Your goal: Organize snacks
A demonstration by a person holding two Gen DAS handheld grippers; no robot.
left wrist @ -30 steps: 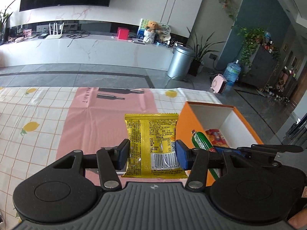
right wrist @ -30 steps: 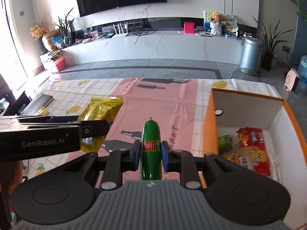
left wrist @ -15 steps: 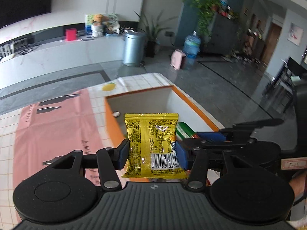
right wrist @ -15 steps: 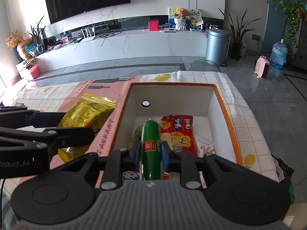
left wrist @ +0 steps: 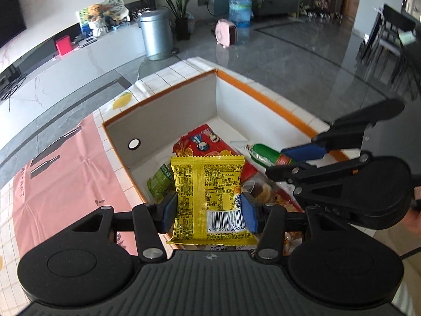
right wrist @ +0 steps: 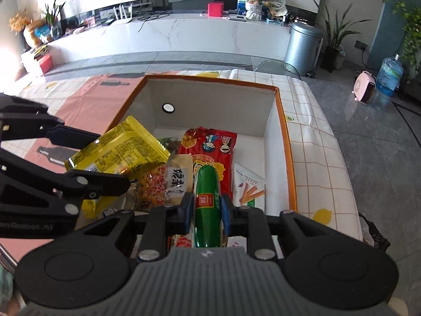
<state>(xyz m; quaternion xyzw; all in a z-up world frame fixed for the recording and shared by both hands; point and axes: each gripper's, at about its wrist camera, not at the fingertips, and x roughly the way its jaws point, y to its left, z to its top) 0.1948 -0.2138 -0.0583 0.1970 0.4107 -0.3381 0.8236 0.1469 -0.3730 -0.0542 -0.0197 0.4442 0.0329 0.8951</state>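
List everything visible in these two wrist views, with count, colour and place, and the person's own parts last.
box: 1, orange outside, white inside, on the table
tablecloth: 1, white check with pink panel, under the box
yellow packet: 1, held over the box
green sausage: 1, held over the box
red packet: 1, lying in the box
green packet: 1, in the box by its wall
white packet: 1, orange sticks printed, box floor
bin: 1, silver, on the floor
left gripper: black, jaws shut on the yellow packet
right gripper: black, jaws shut on the green sausage
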